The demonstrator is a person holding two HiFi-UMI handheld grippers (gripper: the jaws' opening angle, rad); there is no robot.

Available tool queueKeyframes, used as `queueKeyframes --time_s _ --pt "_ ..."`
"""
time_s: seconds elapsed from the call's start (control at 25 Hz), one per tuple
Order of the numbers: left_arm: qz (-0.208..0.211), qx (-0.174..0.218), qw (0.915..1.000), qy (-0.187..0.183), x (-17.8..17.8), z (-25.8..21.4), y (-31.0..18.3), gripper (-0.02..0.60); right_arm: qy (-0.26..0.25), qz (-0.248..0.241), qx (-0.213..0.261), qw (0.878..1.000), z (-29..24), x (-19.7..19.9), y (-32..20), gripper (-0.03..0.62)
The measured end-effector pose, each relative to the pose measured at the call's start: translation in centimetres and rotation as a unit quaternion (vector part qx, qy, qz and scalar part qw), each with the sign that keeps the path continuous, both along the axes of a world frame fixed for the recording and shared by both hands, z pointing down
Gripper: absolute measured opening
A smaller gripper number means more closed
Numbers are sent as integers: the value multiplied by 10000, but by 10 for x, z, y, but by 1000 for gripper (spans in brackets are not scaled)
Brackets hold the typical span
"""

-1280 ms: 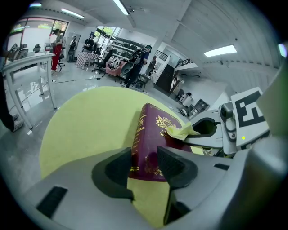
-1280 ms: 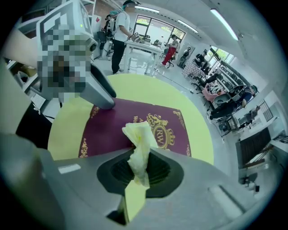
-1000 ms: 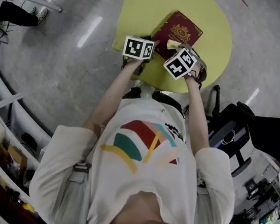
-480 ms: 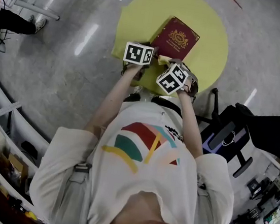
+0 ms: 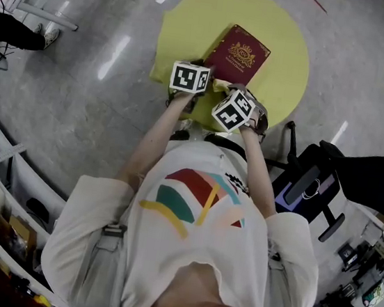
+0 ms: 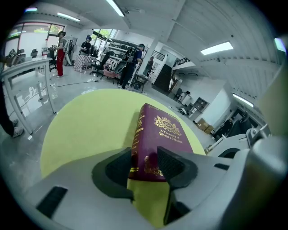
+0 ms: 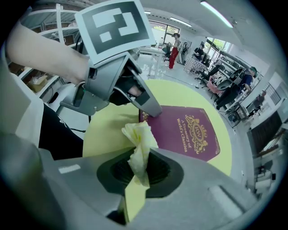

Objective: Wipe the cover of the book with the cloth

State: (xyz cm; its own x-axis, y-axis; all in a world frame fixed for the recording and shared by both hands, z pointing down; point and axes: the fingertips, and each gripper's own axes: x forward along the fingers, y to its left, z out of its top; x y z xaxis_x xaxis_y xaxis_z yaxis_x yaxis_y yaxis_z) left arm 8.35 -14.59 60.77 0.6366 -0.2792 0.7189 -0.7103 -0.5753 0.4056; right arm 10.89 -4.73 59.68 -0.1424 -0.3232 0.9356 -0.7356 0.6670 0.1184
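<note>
Well, on the left, the left tool [image 6: 144,167] sits at the near end of the book [image 6: 162,134] with its jaws apart. One jaw is beside the spine, the other over the cover's near edge, and that corner shows in the gap. The book is closed and lies flat on the round yellow counter [image 5: 288,64], maroon cover up, gold crest showing. Moving right, the right tool [image 7: 141,170] has its jaws pinched tight on the pale yellow cloth [image 7: 139,141], which bunches up out of them. The cloth is close to the book's near edge, though I can't tell if it touches. The two tools are just beside each other. Far right, a dark office chair [image 5: 314,183] stands on the floor beside the counter.
</note>
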Motion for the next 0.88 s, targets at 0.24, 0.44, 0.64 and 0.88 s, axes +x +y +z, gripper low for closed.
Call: queueKeyframes --time_s 0.24,0.44,0.64,0.88 --pt "-69 227 9997 34 -2 -9 -3 159 -10 0 -42 10000 0 1 0 28" --pt "-214 846 9957 304 -5 -58 -13 43 -93 282 463 9985 -32 21 -22 29" --pt "-357 1548 9822 998 -14 -127 -21 15 16 487 1202 9916 -86 53 -77 29" --pt "-596 2505 9562 1395 -41 -194 -13 15 542 218 1365 9889 -101 83 -136 29"
